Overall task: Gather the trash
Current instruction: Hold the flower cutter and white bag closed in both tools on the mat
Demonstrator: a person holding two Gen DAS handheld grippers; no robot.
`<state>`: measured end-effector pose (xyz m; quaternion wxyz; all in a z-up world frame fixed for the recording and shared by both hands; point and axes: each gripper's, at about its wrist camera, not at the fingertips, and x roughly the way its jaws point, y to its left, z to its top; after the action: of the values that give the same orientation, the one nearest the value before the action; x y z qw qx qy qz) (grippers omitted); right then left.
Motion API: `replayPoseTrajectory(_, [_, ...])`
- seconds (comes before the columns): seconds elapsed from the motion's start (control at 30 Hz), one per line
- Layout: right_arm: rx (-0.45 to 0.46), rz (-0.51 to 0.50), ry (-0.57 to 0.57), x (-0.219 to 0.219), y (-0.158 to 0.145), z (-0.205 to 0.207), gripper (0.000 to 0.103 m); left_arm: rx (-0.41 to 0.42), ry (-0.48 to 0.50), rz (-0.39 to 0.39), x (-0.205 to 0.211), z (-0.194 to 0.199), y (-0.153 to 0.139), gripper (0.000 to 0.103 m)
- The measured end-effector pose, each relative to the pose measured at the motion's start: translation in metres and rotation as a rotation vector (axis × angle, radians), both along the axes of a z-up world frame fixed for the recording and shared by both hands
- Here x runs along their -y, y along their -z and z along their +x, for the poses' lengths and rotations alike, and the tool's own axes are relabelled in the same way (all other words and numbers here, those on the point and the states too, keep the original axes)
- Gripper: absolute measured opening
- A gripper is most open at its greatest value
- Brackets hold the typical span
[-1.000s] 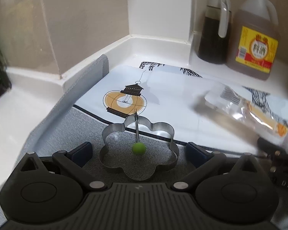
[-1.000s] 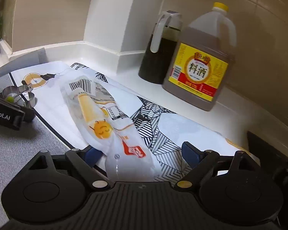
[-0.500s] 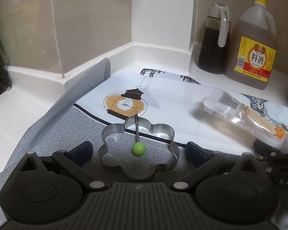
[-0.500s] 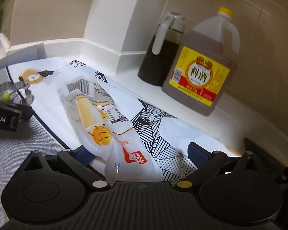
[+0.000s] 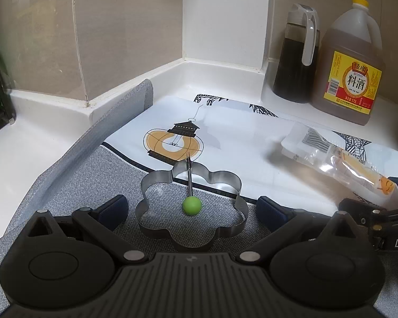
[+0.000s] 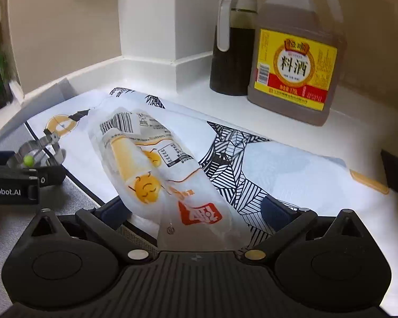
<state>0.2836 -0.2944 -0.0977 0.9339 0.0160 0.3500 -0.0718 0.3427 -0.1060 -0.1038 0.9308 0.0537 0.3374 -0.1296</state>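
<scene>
The right gripper (image 6: 196,212) is spread around the near end of the plastic wrapper (image 6: 156,169), which lies on the printed mat (image 6: 291,175). The left gripper (image 5: 191,206) is spread around the flower-shaped metal ring (image 5: 191,212). Risk: the slick, thin film may slip from the fingers on closing, or the mat may be pinched along with it.

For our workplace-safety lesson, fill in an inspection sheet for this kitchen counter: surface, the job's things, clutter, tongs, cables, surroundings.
Surface: white counter under a grey mat and a printed cloth.
Job's things: empty plastic snack wrapper lying on the cloth, its near end between the fingers of the right tongs.
Clutter: flower-shaped metal egg ring with a green knob, between the fingers of the left tongs.
Tongs: both open; neither clamps anything.
Cables: nothing seen.
Surroundings: cooking wine jug and dark sauce dispenser by the tiled wall; a white pillar in the corner.
</scene>
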Motion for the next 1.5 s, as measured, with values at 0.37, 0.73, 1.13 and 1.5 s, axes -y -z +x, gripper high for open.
replayPoseTrajectory(0.37, [0.002, 0.007, 0.016, -0.001, 0.0001, -0.0009, 0.103, -0.002, -0.001, -0.004, -0.0008, 0.0002, -0.0002, 0.103])
replayPoseTrajectory(0.73, [0.001, 0.006, 0.02, -0.0016, 0.0004, 0.0004, 0.103, -0.002, -0.004, -0.006, -0.0011, 0.0, -0.0007, 0.103])
replayPoseTrajectory(1.13, [0.001, 0.005, 0.021, -0.0019, 0.0004, 0.0005, 0.103, -0.003, -0.004, -0.006, -0.0014, 0.0002, -0.0008, 0.103])
replayPoseTrajectory(1.5, [0.004, -0.004, 0.036, -0.0025, 0.0, -0.0008, 0.103, -0.004, -0.006, -0.008, -0.0019, 0.0006, -0.0005, 0.103])
